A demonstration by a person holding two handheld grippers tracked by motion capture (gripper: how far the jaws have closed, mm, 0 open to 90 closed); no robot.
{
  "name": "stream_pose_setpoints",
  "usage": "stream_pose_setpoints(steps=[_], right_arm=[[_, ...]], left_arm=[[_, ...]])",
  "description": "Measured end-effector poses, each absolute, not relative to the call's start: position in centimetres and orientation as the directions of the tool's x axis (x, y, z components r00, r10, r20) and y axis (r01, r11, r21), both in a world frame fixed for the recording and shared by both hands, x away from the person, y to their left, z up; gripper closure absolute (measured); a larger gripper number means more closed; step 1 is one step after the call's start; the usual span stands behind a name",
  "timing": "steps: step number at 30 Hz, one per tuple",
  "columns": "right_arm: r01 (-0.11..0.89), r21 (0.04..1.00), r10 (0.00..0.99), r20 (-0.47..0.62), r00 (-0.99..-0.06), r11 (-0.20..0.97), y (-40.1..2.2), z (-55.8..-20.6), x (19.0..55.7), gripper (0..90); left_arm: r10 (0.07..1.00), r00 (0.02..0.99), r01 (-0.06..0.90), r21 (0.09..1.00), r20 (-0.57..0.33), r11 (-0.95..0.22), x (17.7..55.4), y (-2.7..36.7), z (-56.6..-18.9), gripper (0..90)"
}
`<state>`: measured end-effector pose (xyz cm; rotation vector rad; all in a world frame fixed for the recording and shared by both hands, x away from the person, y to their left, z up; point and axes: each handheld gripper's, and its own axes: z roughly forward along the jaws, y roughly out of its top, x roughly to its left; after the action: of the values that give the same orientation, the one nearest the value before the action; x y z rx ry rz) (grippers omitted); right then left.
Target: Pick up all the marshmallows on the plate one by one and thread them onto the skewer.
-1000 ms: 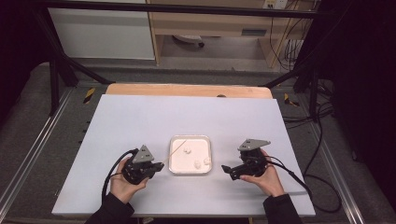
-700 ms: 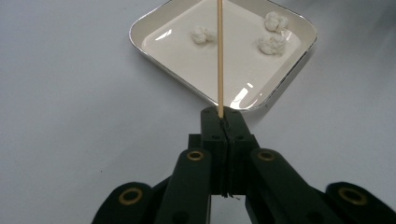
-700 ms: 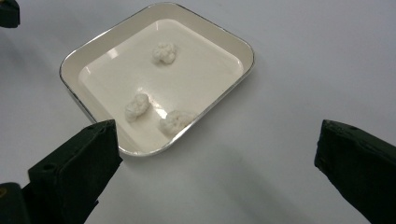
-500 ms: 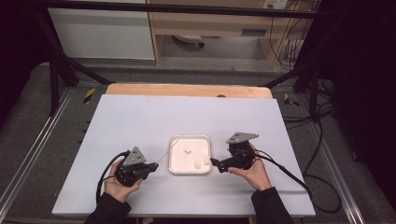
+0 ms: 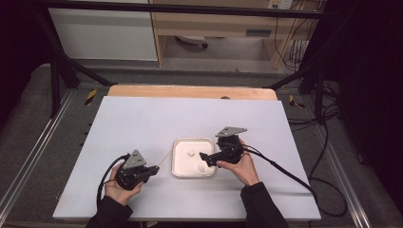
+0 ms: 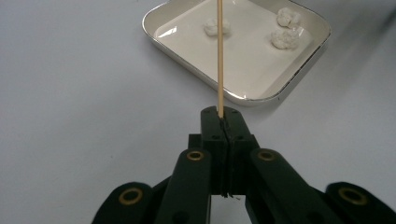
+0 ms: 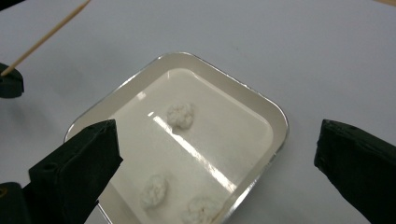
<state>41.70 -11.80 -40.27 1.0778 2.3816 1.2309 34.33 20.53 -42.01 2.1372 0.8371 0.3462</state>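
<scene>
The tray [image 5: 193, 157] is a shallow, rounded-square dish, glossy white inside with a bright metallic rim; it sits on the matte pale worktop [image 5: 142, 123] toward the near edge, roughly midway between the left and right edges. Three small white lumps [image 7: 180, 115], rough and crumbly in texture, lie in it: one alone, two close together.

My left tongs [image 6: 220, 116] are fully closed, pinching the end of a thin, straight, pale wooden skewer [image 6: 219, 56]. They rest near the worktop's near-left corner, apart from the tray; the skewer slants out toward the tray's left rim.

My right tongs [image 7: 215, 154] stand wide open, holding nothing and touching nothing that I can see. They hover over the tray's right side, with the jaws straddling the tray and the lumps lying between and below them.
</scene>
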Motion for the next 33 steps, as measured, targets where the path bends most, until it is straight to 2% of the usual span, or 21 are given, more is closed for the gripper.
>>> stream_pose_setpoints(steps=[11, 17, 22, 33], right_arm=[[0.522, 0.762, 0.71, 0.119, -0.694, 0.384, -8.5, -40.9, 43.6, 2.9], [0.525, 0.745, 0.701, 0.109, -0.705, 0.412, -7.3, -42.0, 44.4, 7.9], [0.512, 0.744, 0.686, 0.101, -0.72, 0.429, -6.4, -42.7, 44.6, 15.3], [0.512, 0.731, 0.684, 0.086, -0.725, 0.451, -6.0, -43.6, 45.0, 40.4]], left_arm=[[0.671, 0.74, 0.451, 0.769, -0.038, -0.453, 34.4, 20.8, -42.0, 88.7], [0.673, 0.738, 0.453, 0.769, -0.04, -0.451, 34.4, 20.8, -42.0, 88.7], [0.674, 0.737, 0.455, 0.767, -0.04, -0.452, 34.4, 20.8, -42.1, 88.7], [0.674, 0.737, 0.454, 0.768, -0.041, -0.451, 34.4, 20.8, -42.2, 88.7]])
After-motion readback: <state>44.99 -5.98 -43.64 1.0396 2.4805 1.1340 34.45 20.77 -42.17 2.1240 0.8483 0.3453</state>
